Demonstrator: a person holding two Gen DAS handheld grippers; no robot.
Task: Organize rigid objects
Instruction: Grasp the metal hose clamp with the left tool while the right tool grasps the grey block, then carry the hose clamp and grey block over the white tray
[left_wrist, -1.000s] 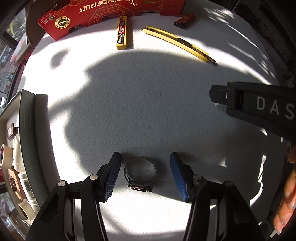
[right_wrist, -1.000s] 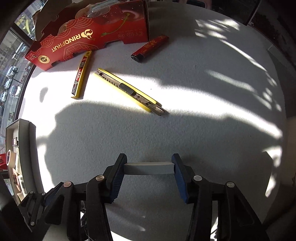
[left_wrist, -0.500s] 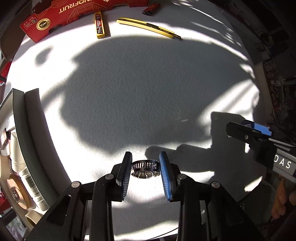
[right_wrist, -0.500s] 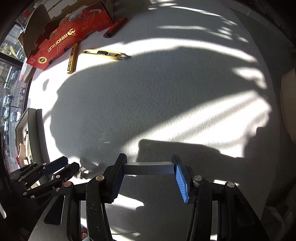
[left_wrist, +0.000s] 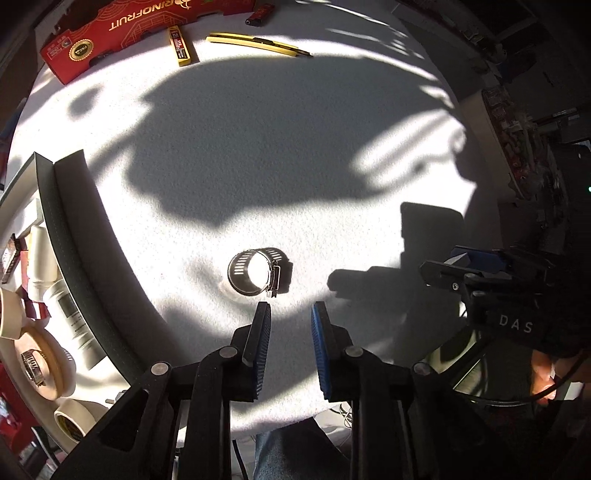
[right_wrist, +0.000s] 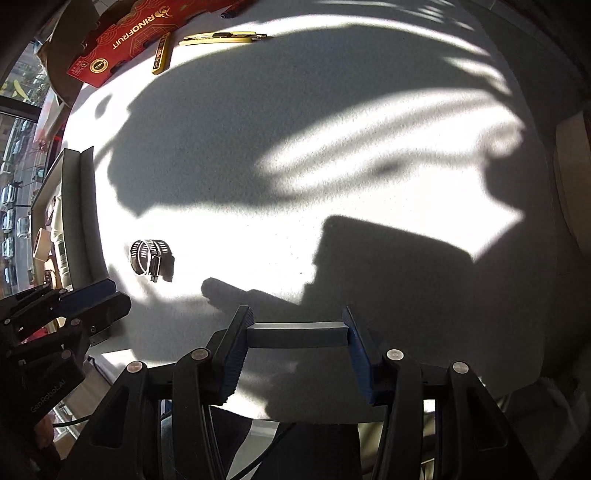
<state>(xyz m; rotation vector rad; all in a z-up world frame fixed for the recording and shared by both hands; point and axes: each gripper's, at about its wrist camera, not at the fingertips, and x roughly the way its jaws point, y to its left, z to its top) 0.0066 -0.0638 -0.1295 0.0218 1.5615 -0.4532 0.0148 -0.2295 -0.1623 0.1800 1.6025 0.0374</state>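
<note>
1. since the earlier frames, the hose clamp (left_wrist: 256, 272) is no longer sitting between the left gripper's pads; it is now lying on the white table (left_wrist: 258, 147) just beyond the fingertips, in a sunlit patch.
2. left gripper (left_wrist: 290, 314) is hanging above the table with its jaws drawn in to a narrow gap, and nothing is sitting between them.
3. right gripper (right_wrist: 297, 326) is pointing down at the table and is clamping a flat grey bar (right_wrist: 297, 329) crosswise between its two pads, as in the earlier frames.
4. in the right wrist view, the hose clamp (right_wrist: 149, 256) is resting on its side, well left of the right gripper and near the grey organizer tray (right_wrist: 75, 206).
5. organizer tray (left_wrist: 62, 229) is standing at the left table edge; tape rolls (left_wrist: 40, 365) and white containers are sitting inside it.
6. at the far edge, a yellow utility knife (left_wrist: 255, 43), a yellow blade case (left_wrist: 180, 46), a red lighter (left_wrist: 258, 15) and a red carton (left_wrist: 122, 33) are lying close together.
</note>
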